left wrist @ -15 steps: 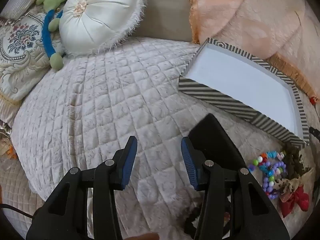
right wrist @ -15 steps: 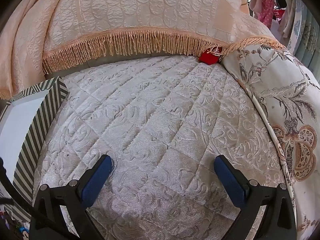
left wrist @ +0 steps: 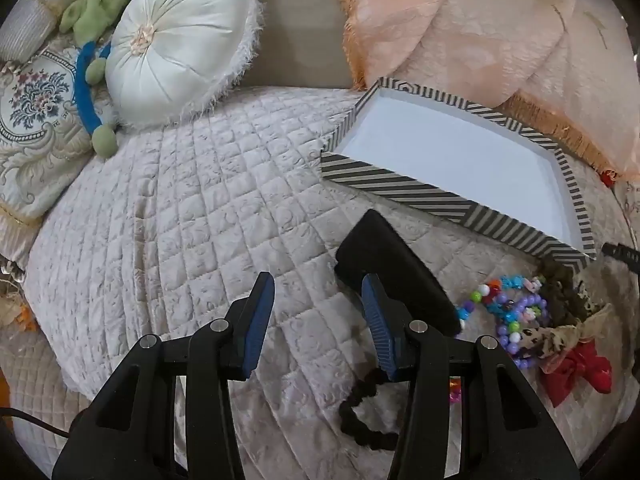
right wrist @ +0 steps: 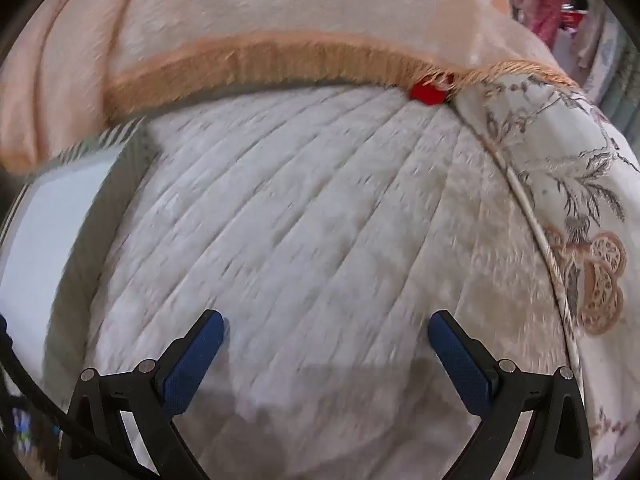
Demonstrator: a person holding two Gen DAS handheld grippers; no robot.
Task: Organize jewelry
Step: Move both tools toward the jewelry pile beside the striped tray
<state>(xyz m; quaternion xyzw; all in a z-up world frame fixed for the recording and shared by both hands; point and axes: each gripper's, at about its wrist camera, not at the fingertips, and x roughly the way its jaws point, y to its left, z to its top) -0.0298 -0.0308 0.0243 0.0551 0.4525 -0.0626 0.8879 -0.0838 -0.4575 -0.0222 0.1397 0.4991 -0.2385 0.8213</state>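
Several bead bracelets lie in a heap on the quilt, just in front of the striped tray's near corner, with a red bow and a leopard scrunchie beside them. A black box touches the heap's left side; a dark scrunchie lies nearer the camera. The left gripper hovers spread above the quilt, holding nothing. The right gripper, jaws wide apart and empty, hangs over bare quilt right of the tray; that view is blurred.
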